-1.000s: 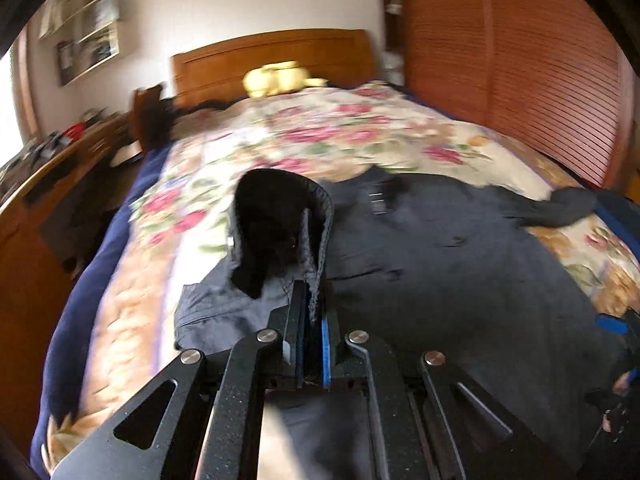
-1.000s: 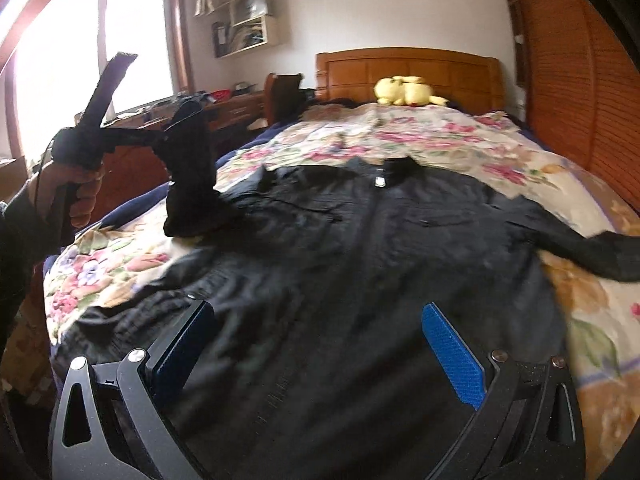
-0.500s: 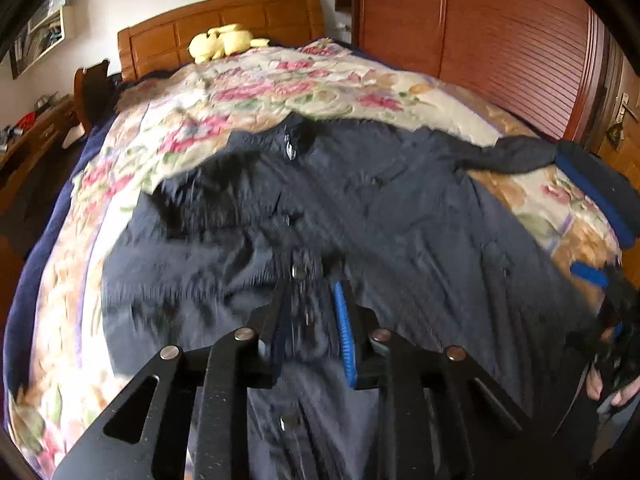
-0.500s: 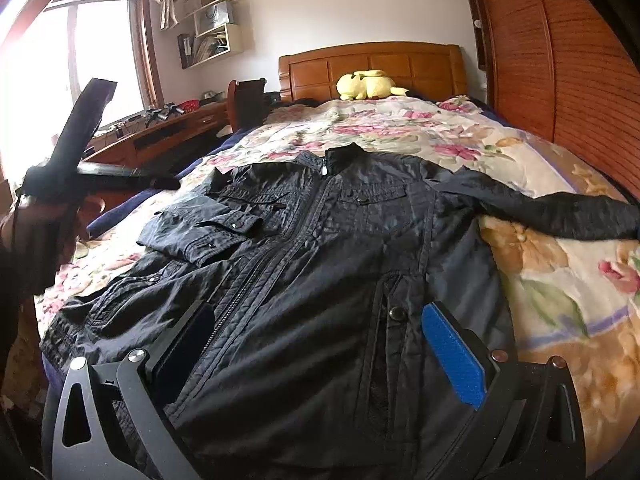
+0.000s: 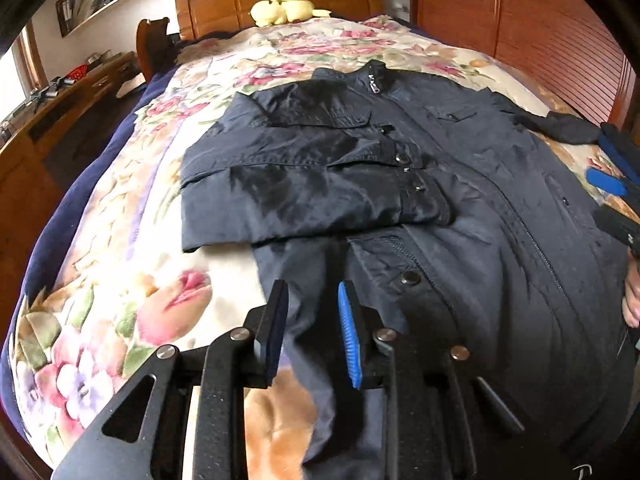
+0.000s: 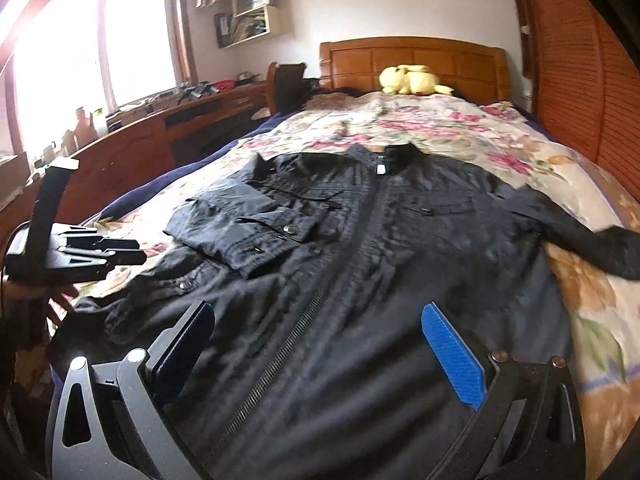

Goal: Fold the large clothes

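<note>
Dark zip-front jacket [image 5: 460, 200] lies face up on the floral bedspread [image 5: 132, 280], collar toward the headboard. One sleeve [image 5: 312, 192] is folded across the chest; the other sleeve [image 6: 592, 248] trails out over the bedspread. We hold the left gripper [image 5: 312, 332] just above the hem, jaws apart, nothing between them. Right gripper [image 6: 320, 356] hovers over the lower front, jaws wide and empty. We judge the cloth thin, limp and slick, with some weight. Best pinched at the cuff, hem or seams.
</note>
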A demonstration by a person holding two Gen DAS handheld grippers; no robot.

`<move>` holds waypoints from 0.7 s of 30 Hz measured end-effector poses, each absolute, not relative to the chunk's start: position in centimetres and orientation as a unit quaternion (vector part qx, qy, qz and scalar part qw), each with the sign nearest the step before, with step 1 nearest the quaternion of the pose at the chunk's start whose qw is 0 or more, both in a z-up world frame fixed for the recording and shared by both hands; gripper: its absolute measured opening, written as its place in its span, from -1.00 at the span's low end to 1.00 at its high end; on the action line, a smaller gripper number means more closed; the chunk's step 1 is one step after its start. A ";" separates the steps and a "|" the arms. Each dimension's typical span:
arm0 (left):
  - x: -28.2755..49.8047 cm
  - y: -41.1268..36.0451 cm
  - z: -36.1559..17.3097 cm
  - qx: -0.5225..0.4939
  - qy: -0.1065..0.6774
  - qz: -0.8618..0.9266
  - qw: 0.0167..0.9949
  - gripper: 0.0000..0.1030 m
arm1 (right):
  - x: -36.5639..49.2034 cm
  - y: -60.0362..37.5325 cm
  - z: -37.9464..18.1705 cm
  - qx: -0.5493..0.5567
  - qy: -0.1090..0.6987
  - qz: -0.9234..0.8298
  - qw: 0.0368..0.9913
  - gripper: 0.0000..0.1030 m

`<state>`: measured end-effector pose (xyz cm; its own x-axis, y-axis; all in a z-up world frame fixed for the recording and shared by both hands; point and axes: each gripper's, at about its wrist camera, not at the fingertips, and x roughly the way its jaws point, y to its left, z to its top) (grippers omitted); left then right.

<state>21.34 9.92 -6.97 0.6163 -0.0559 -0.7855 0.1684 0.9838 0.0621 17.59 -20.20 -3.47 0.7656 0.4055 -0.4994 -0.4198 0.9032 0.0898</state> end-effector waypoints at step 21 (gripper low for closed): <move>22.9 9.1 -13.1 0.011 0.489 -0.149 0.860 -0.48 | 27.2 -13.5 -4.1 -0.104 0.282 0.205 0.931 1.00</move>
<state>22.92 9.15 -13.11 0.4781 -0.2456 -0.8433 0.2678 0.9551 -0.1264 27.20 -13.53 -4.08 0.7567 0.3228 -0.5685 -0.4402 0.8945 -0.0779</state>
